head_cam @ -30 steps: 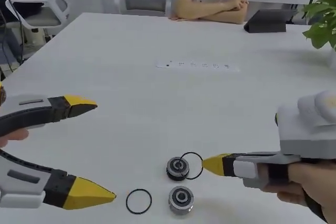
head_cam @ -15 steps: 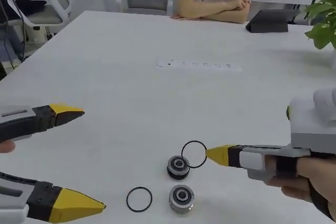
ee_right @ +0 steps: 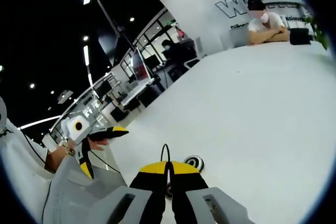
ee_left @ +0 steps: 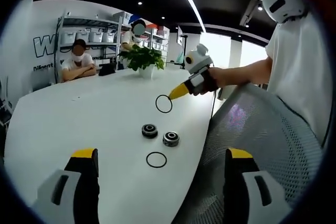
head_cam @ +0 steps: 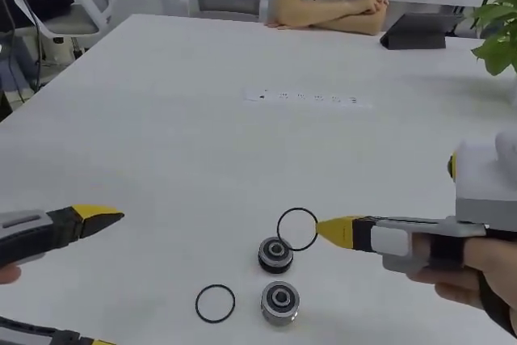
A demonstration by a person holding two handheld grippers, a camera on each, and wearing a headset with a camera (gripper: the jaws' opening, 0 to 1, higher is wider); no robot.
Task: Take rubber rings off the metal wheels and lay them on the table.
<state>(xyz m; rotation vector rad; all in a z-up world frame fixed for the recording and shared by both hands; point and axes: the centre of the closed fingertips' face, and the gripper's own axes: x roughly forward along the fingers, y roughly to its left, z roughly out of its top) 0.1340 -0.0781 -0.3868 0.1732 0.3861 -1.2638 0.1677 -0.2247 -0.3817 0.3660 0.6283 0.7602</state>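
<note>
Two metal wheels lie near the table's front edge, one (head_cam: 275, 254) behind the other (head_cam: 279, 301). My right gripper (head_cam: 323, 229) is shut on a black rubber ring (head_cam: 297, 229), holding it upright just above the rear wheel. A second ring (head_cam: 215, 304) lies flat to the left of the front wheel. My left gripper (ee_left: 161, 154) stands wide open and holds nothing; its upper finger (head_cam: 89, 217) is at the lower left. The left gripper view has both wheels (ee_left: 149, 130) (ee_left: 170, 139), the loose ring (ee_left: 156, 159) and the held ring (ee_left: 164, 104). In the right gripper view the ring (ee_right: 164, 153) is edge-on between the shut jaws (ee_right: 168, 165).
A person sits with folded arms at the far end of the white table (head_cam: 202, 119). A dark tablet stand (head_cam: 412, 31) and a plant (head_cam: 497, 38) are at the back right. A printed strip (head_cam: 299, 98) lies mid-table. A mesh chair (ee_left: 252, 129) stands beside me.
The right gripper has lifted the ring off the rear wheel and raised it. The left gripper has drawn back toward the lower left.
</note>
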